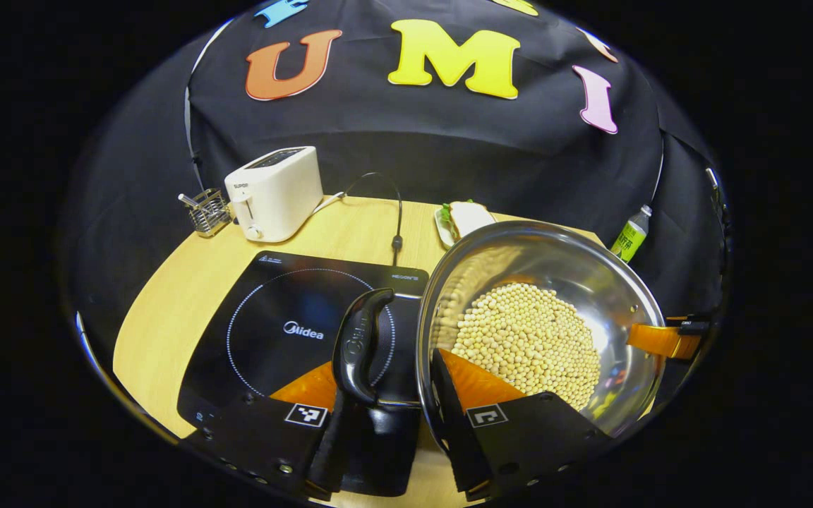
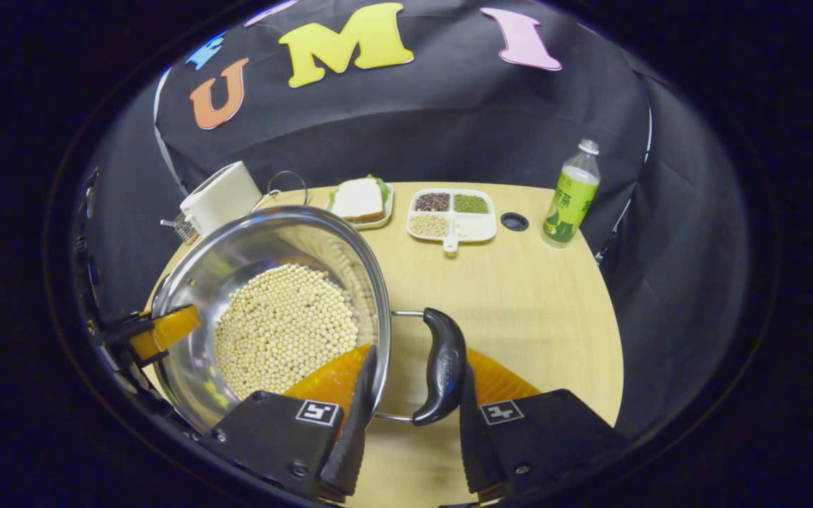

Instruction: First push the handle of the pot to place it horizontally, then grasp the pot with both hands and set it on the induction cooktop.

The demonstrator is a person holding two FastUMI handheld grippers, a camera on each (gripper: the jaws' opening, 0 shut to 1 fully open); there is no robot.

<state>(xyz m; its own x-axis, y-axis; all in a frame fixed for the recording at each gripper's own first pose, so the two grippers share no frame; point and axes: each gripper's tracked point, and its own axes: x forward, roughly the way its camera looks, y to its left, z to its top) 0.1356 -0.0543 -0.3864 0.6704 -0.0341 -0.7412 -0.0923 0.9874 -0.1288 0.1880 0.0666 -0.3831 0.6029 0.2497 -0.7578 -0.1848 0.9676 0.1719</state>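
Round wood table (image 2: 519, 296) w/ cooktop (image 1: 286, 310), pot (image 2: 265, 282) – black cloth wall behind.

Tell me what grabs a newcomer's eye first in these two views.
The shiny steel pot heaped with pale beans, gripped at both sides: the left gripper straddles one black handle and the rim, the right gripper the opposite handle. Left of the pot lies the black induction cooktop.

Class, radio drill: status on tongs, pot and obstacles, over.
Left tongs, right tongs clamp pot rim and handles. Pot at cooktop edge, not centred. Nothing blocking.
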